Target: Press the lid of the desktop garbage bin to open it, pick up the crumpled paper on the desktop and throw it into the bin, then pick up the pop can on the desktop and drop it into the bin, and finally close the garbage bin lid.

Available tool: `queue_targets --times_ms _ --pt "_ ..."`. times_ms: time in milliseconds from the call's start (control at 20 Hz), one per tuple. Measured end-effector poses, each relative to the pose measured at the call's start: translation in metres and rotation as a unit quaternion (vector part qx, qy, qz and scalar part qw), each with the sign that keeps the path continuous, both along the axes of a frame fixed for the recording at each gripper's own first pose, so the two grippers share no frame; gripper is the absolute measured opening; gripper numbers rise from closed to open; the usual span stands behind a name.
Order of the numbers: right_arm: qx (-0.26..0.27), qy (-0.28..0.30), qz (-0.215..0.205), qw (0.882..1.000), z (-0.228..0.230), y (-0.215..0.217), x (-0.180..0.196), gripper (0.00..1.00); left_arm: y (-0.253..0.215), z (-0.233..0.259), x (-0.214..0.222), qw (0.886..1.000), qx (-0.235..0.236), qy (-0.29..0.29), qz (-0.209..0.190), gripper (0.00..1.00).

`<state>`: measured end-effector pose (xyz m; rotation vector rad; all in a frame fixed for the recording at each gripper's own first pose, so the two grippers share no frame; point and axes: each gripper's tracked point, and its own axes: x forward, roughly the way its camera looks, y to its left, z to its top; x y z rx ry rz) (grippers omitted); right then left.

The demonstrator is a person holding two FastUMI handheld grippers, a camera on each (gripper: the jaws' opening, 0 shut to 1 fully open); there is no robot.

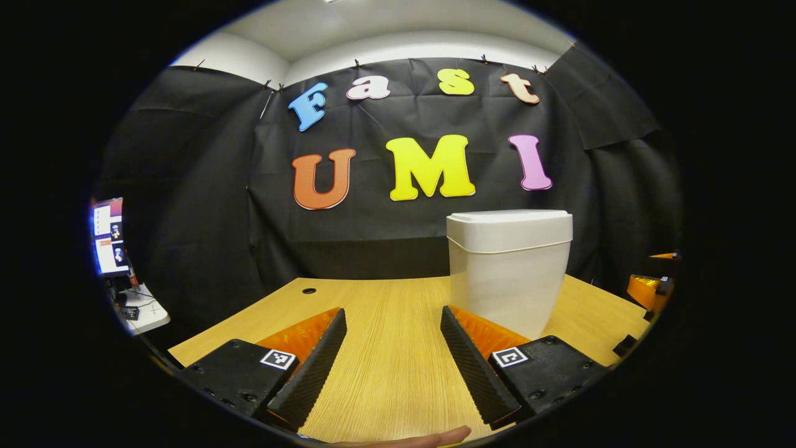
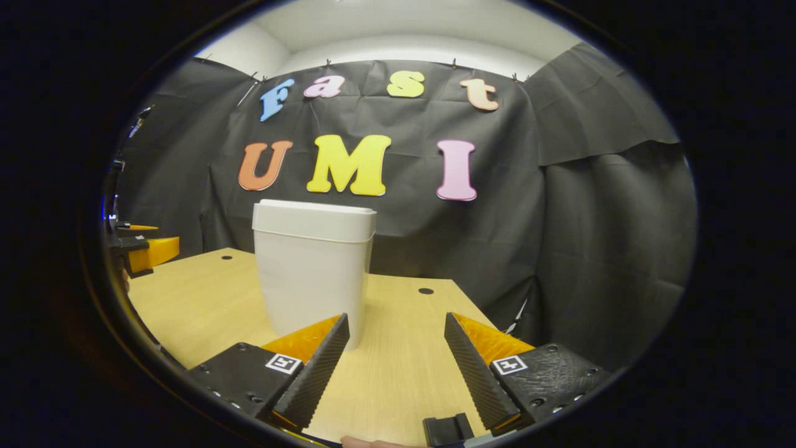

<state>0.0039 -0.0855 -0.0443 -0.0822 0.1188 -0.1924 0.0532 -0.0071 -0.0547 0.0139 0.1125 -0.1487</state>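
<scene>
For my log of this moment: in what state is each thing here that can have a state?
garbage bin: upright on the wooden table, apart from both grippers
bin lid: closed
left gripper: open, holds nothing
right gripper: open, holds nothing
monitor: switched on

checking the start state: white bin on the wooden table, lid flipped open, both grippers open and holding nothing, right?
One thing is off: the lid is closed, sitting flat on the white bin, as the left gripper view shows and the right gripper view confirms. The rest holds: the bin stands on the wooden table, and the left gripper and right gripper are both open and holding nothing.
</scene>
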Motion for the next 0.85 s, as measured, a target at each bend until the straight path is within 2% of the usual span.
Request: queue_targets --times_ms 350,400,850 --pt "-0.002 0.004 0.004 1.0 -0.004 0.002 0.0 0.95 -0.001 -0.002 0.0 1.0 0.003 0.002 0.0 0.98" --pt "-0.001 0.004 0.004 1.0 -0.004 0.002 0.0 0.98 -0.001 -0.001 0.0 1.0 0.003 0.002 0.0 0.98" --pt "-0.002 0.011 0.004 1.0 -0.011 0.002 0.002 0.95 -0.004 -0.003 0.0 1.0 0.008 0.002 -0.001 0.98"
